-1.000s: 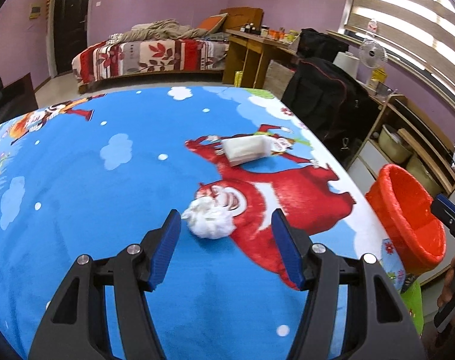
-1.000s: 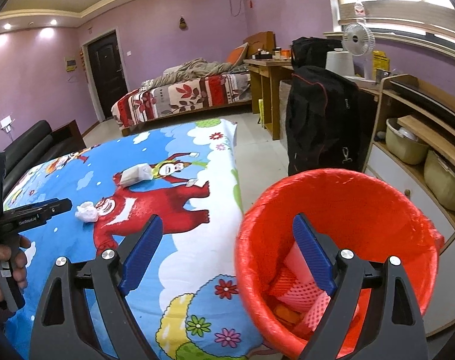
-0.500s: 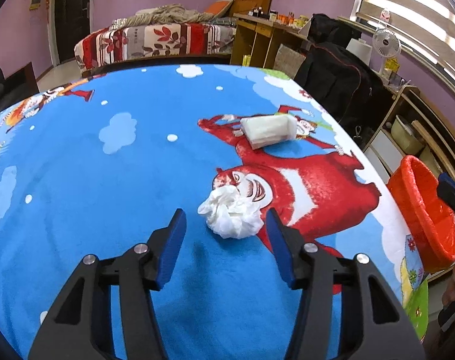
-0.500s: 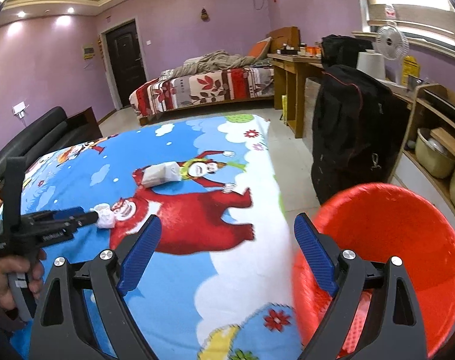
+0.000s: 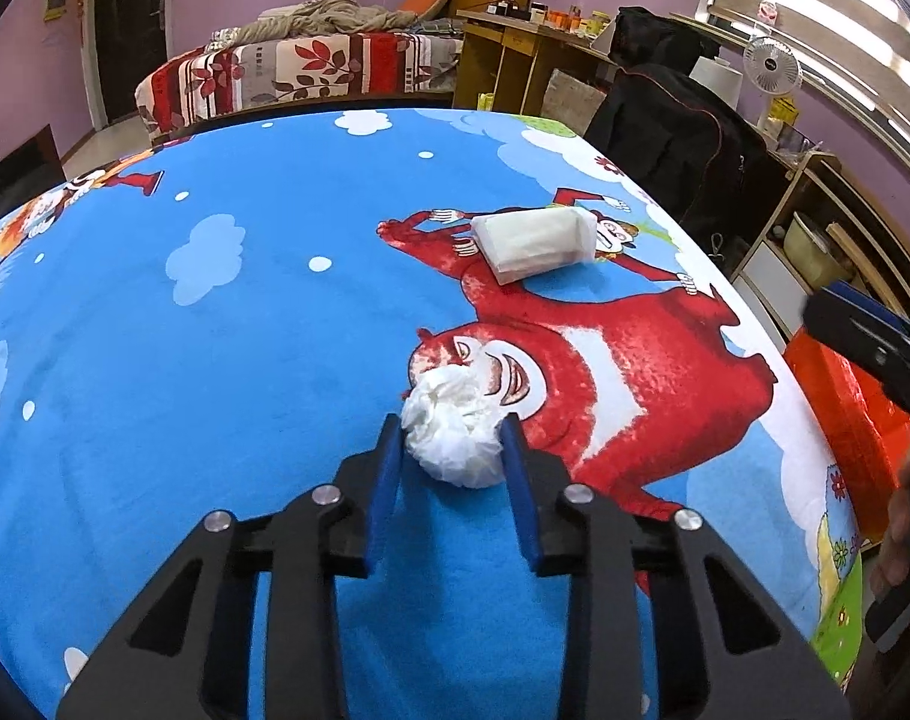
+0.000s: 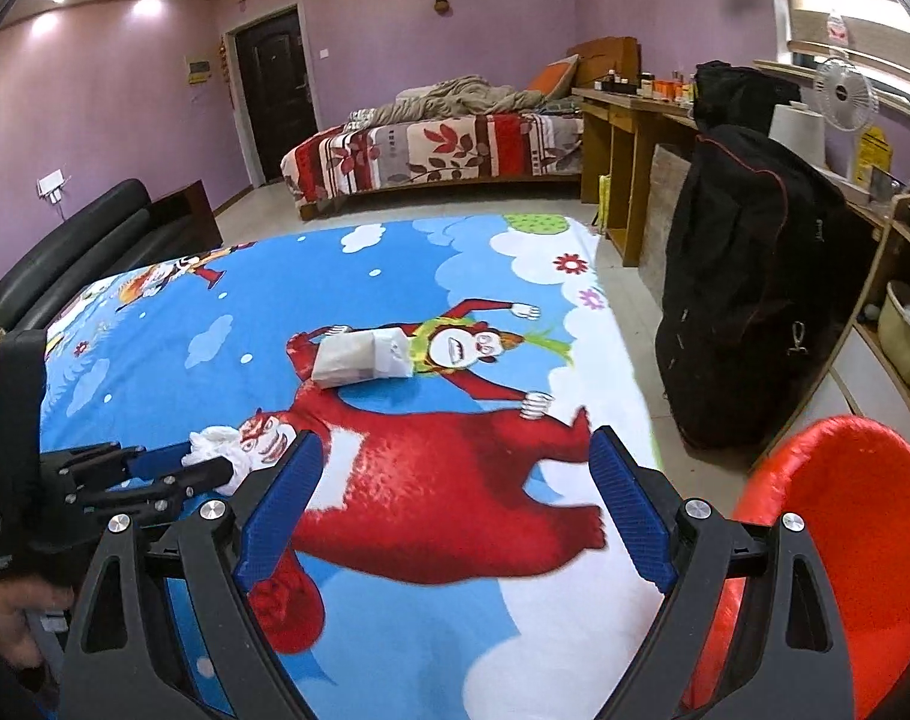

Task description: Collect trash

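Tissue wad (image 5: pixel 455 432) btwn closing left gripper (image 5: pixel 452 441) jaws; right gripper (image 6: pixel 455 483) jaws wide, bin (image 6: pixel 862 540) half cut off.

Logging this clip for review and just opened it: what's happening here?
A person is clearing trash off a cartoon blanket. The left gripper is closing around a crumpled white tissue, which sits between its blue pads on the blanket. The right gripper is open and empty, near the red bin. A white tissue pack lies farther back.

White tissue wad (image 5: pixel 455 441), red bin (image 6: pixel 862 540).
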Available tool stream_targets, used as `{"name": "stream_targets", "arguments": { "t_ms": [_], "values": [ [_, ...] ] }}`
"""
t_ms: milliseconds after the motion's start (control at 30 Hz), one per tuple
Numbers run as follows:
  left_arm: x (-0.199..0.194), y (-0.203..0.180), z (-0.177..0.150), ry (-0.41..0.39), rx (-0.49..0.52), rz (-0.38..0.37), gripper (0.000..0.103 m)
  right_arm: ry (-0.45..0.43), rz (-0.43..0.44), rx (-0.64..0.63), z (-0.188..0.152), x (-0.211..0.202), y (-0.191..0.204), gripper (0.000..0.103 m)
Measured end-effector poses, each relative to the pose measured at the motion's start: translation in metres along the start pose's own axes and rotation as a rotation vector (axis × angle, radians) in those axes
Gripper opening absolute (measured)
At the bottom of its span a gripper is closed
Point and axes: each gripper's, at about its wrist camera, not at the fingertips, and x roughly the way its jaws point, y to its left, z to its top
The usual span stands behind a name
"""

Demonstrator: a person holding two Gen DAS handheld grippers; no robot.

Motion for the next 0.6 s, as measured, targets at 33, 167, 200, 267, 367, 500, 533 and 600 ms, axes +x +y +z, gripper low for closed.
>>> {"name": "stream_targets", "arguments": {
  "t_ms": [33,167,200,267,367,500,533,600],
  "values": [
    [0.0,0.0,0.001,0.0,0.0,-0.002,0.029,0.003,0.002,-0.003,0.002,0.003,0.002,0.084],
    [-0.001,0.004,0.004,-0.005,-0.011,-0.016,0.025,0.029,0.008,-0.016,0.013,0.022,0.01,0.084],
    [-0.001,0.004,0.005,-0.009,-0.013,-0.018,0.024,0.034,0.01,-0.018,0.015,0.026,0.012,0.084],
    [-0.002,0.005,0.007,-0.014,-0.013,-0.019,0.022,0.045,0.012,-0.025,0.02,0.035,0.016,0.084],
    [-0.003,0.009,0.012,-0.027,-0.024,-0.021,0.022,0.061,0.013,-0.034,0.027,0.047,0.022,0.084],
    [-0.007,0.015,0.019,-0.046,-0.045,-0.021,0.022,0.073,0.026,-0.048,0.036,0.059,0.031,0.084],
    [-0.007,0.016,0.02,-0.049,-0.05,-0.021,0.022,0.076,0.026,-0.052,0.038,0.062,0.033,0.084],
    [-0.009,0.019,0.022,-0.057,-0.059,-0.021,0.022,0.084,0.029,-0.058,0.043,0.069,0.037,0.084]
  ]
}}
